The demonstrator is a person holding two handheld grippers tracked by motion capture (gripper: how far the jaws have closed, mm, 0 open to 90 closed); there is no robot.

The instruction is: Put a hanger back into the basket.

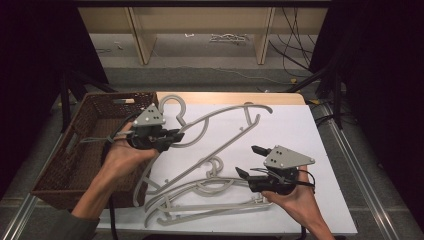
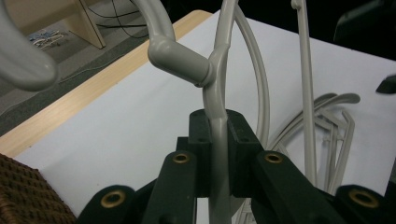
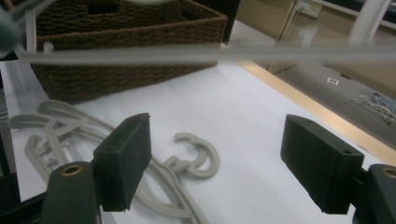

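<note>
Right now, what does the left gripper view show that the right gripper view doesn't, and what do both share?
Left gripper view: the left gripper shut on the raised grey hanger, just below its hook. Right gripper view: the right gripper with open jaws and nothing between them, above a hanger hook lying flat. Both: the wicker basket, the white table cover and the pile of hangers.

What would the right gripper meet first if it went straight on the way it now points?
Probably the lifted grey plastic hanger's bar crossing ahead of the open right gripper; behind it stands the brown wicker basket. Depth is unclear.
</note>
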